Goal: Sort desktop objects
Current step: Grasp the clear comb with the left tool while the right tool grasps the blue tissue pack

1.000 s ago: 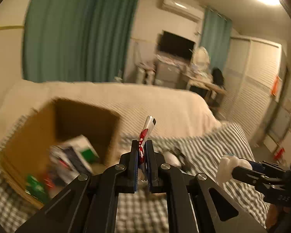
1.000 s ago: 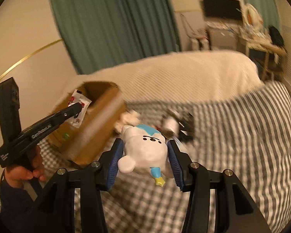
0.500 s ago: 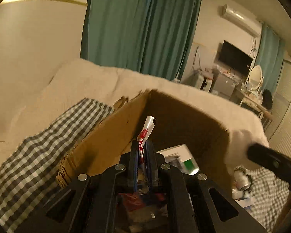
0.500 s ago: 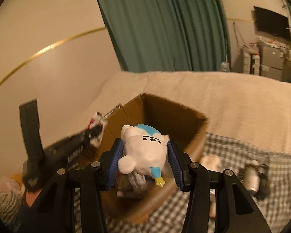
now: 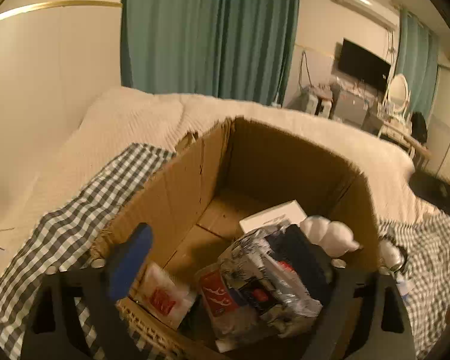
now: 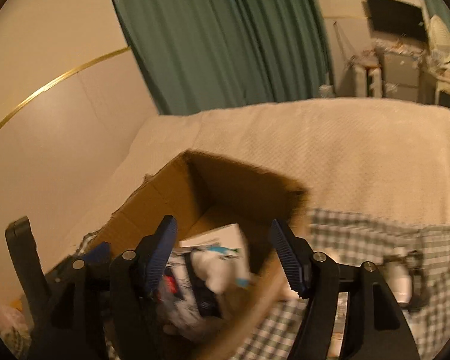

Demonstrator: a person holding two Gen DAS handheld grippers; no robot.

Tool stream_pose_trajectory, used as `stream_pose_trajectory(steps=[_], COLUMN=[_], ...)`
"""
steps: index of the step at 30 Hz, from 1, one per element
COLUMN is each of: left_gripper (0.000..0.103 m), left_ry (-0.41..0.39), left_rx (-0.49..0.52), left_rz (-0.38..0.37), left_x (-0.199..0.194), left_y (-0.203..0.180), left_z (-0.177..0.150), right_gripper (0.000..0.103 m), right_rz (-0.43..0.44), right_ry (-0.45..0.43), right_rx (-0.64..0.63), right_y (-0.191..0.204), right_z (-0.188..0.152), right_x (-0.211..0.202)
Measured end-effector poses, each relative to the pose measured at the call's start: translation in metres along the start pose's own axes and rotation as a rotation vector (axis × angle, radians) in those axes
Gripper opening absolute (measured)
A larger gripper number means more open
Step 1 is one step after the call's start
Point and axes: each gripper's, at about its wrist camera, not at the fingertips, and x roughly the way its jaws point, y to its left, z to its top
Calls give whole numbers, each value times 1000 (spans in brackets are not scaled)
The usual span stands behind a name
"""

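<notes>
An open cardboard box (image 5: 189, 186) stands on the checked cloth, seen also in the right wrist view (image 6: 171, 189). My left gripper (image 5: 222, 258) is open over the box, empty. A red-and-white sachet (image 5: 165, 297) lies in the box near corner, beside a foil packet (image 5: 270, 282) and a white carton (image 5: 273, 216). My right gripper (image 6: 225, 255) is open above the box. The white plush toy (image 6: 213, 270) lies in the box below it, blurred; it also shows in the left wrist view (image 5: 330, 234).
The box sits on a grey checked cloth (image 5: 75, 222) over a cream bedspread (image 5: 129, 126). A small white bottle-like item (image 6: 402, 279) lies on the cloth right of the box. Green curtains (image 5: 207, 30), a wall and a desk stand behind.
Both grippers have opened over the box. The sachet has left the left gripper and the plush toy has left the right gripper; both now lie in the box.
</notes>
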Motion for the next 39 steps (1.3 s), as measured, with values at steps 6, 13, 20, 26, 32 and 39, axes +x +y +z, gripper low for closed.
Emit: stream_pose_trajectory(steps=[6, 13, 20, 26, 32, 39], left_gripper=[97, 99, 99, 99, 99, 55], left_ry=[-44, -34, 50, 157, 248, 308], left_rx=[5, 137, 334, 524, 598, 621], left_rz=[-78, -233, -397, -378, -483, -613], left_x=[-37, -73, -49, 11, 53, 62], left_y=[-25, -115, -201, -246, -267, -267], left_z=[6, -13, -62, -101, -105, -108], right_gripper=[65, 65, 65, 65, 65, 65], right_rz=[-159, -303, -271, -228, -218, -214], right_ry=[-10, 1, 42, 65, 110, 146], right_rx=[-4, 2, 114, 156, 189, 231], right_y=[-56, -125, -170, -193, -213, -220], right_z=[-31, -78, -119, -134, -149, -152], right_x=[-86, -147, -146, -137, -126, -113])
